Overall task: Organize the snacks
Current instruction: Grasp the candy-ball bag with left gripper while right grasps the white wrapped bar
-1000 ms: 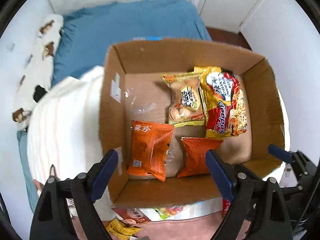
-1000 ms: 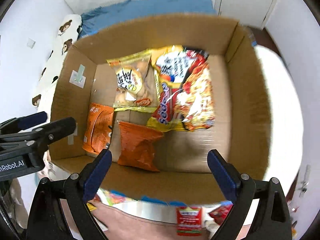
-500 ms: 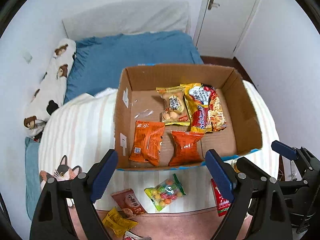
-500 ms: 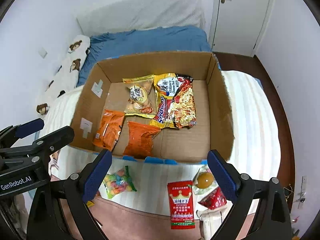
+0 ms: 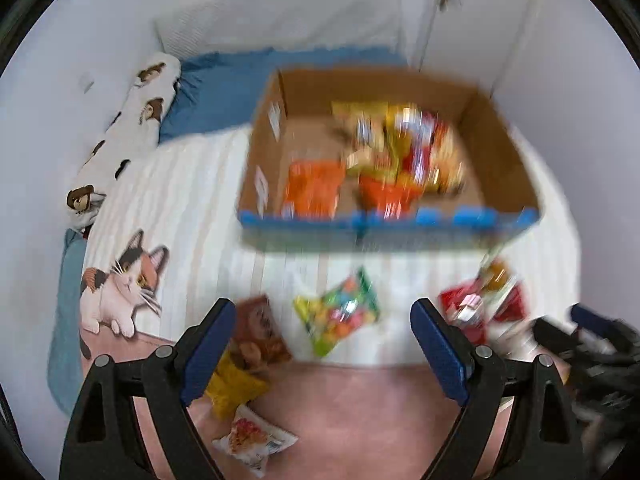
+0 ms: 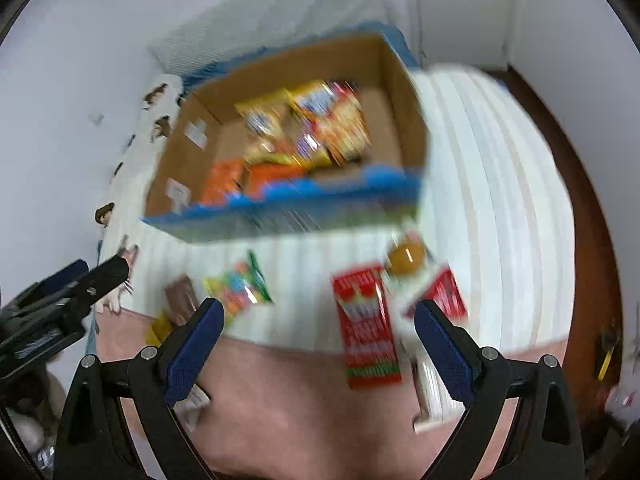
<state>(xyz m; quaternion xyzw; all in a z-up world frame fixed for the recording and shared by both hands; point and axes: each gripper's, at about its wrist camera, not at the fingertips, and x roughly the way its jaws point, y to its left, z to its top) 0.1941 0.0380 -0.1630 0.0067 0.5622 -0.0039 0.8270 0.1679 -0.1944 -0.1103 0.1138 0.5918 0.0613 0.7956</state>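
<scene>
A cardboard box (image 5: 504,156) (image 6: 404,112) with a blue front edge sits on the striped bed and holds several snack packets, among them two orange ones (image 5: 314,188) (image 6: 224,176). Loose snacks lie in front of it: a colourful candy bag (image 5: 340,312) (image 6: 236,288), a brown packet (image 5: 260,332), a yellow packet (image 5: 234,388), a white packet (image 5: 256,440), a red box (image 6: 366,328) and red packets (image 5: 480,304). My left gripper (image 5: 320,352) is open and empty above the candy bag. My right gripper (image 6: 316,352) is open and empty near the red box. Both views are blurred.
A white striped blanket (image 5: 192,200) with a cat print (image 5: 120,284) covers the bed, with pink cloth (image 5: 340,420) in front. A bear-print pillow (image 5: 132,112) and blue sheet (image 5: 224,88) lie behind. The wooden floor (image 6: 592,220) shows at right.
Both grippers have pulled back from over the box towards the bed's near edge. The loose snacks in front of the box have come into view. Both stay open.
</scene>
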